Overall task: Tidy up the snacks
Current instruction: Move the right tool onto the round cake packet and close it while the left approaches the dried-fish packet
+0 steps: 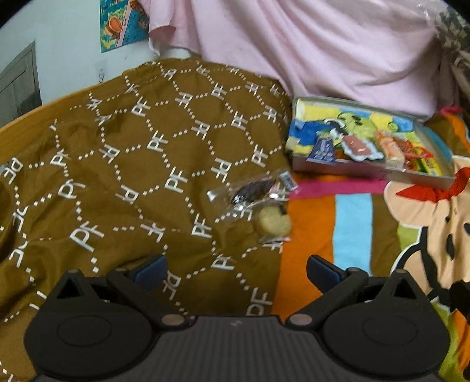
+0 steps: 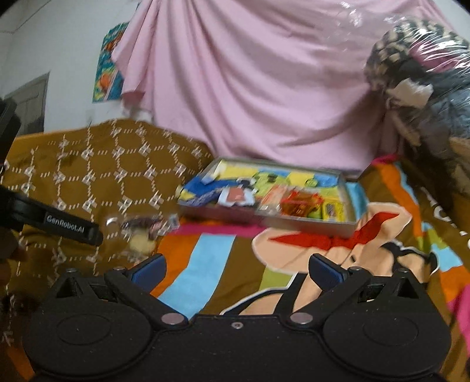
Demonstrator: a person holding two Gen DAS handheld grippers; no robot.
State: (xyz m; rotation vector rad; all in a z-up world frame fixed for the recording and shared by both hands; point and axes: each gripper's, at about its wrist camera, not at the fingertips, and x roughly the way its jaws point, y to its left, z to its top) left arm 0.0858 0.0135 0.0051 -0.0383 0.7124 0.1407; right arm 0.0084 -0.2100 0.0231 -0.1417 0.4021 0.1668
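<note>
A shallow grey tray [image 1: 367, 172] [image 2: 305, 224] with a cartoon lining lies on the bed and holds several wrapped snacks [image 1: 390, 147] [image 2: 296, 202]. Left of it on the brown cloth lie a clear-wrapped dark snack [image 1: 252, 189] [image 2: 141, 223] and a round pale cookie [image 1: 274, 223] [image 2: 141, 242] in clear wrap. My left gripper [image 1: 236, 269] is open, nothing in it, just short of the cookie. My right gripper [image 2: 238, 269] is open and holds nothing, over the colourful blanket in front of the tray. The left gripper's black body [image 2: 58, 224] shows at the left edge of the right wrist view.
A brown patterned cloth [image 1: 132, 176] covers the left of the bed, a colourful cartoon blanket [image 1: 352, 235] the right. A pink sheet [image 1: 323, 44] hangs behind. A plastic-wrapped bundle [image 2: 420, 82] sits at the far right. A poster [image 1: 120, 23] hangs on the white wall.
</note>
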